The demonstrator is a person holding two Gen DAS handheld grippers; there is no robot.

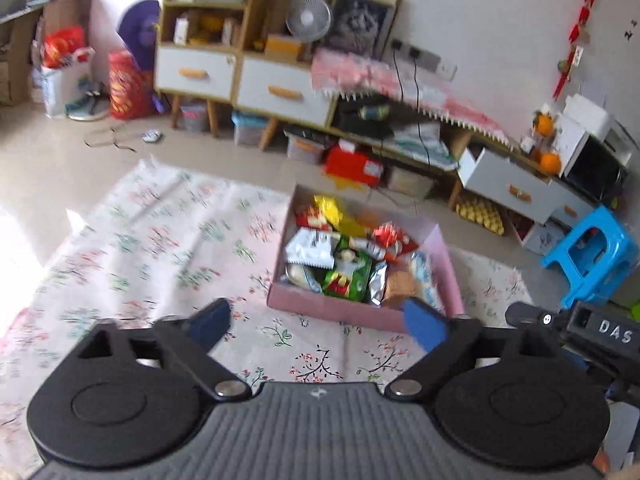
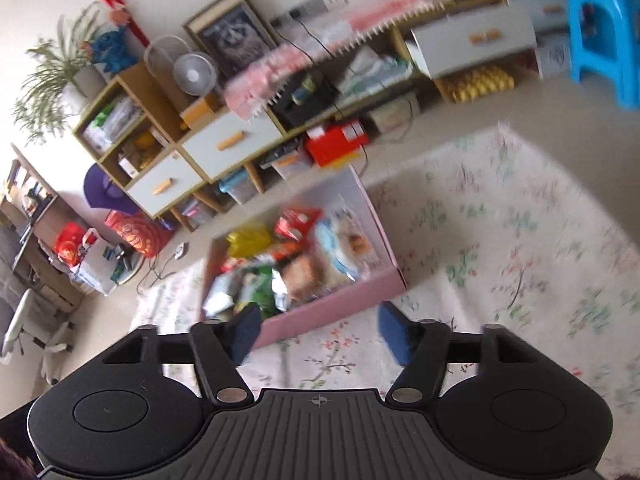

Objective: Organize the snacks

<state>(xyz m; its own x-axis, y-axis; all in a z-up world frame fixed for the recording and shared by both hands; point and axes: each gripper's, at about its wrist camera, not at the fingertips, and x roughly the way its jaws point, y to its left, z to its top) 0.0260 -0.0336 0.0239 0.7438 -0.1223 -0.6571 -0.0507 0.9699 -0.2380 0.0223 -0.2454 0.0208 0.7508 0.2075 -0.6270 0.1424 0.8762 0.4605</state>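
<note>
A pink cardboard box (image 1: 320, 304) stands on a floral cloth (image 1: 160, 248) on the floor and holds several snack packets (image 1: 344, 260): green, red, yellow and silver ones. My left gripper (image 1: 318, 322) is open and empty, held just before the box's near wall. The right gripper's body (image 1: 576, 326) shows at the right edge of the left wrist view. In the right wrist view the box (image 2: 332, 304) and its snacks (image 2: 296, 256) lie ahead, blurred. My right gripper (image 2: 320, 332) is open and empty above the cloth, near the box's front corner.
White-drawer cabinets (image 1: 240, 76) and a low shelf with storage boxes line the back wall. A red box (image 1: 354, 164) sits on the floor behind the pink box. A blue plastic stool (image 1: 596, 256) stands at the right. Bags (image 1: 128, 84) stand at the back left.
</note>
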